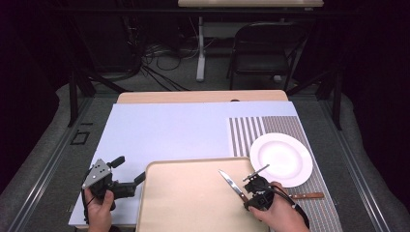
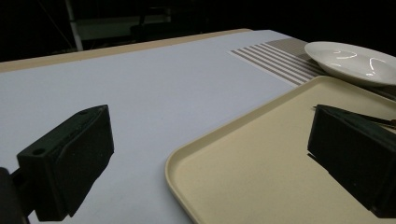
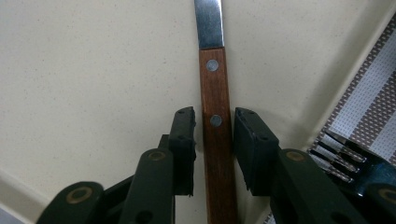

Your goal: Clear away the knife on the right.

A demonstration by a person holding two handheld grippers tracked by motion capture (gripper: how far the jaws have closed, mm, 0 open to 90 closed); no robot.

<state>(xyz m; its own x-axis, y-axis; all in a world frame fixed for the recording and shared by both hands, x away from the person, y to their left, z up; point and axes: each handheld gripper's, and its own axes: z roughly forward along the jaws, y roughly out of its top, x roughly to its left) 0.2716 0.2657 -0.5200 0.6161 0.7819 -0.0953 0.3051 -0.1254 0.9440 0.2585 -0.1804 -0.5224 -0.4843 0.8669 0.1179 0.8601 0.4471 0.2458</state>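
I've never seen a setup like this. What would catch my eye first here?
Probably the knife with its wooden handle, lying on the beige tray between the slightly parted jaws of the right gripper, which do not press on it. Next, the white plate on the striped mat to the tray's right, with a fork on the mat nearby. The left gripper waits wide open at the tray's left edge.

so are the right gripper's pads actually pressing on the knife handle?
No: in the right gripper view the knife handle lies between the right gripper jaws with a gap on each side.
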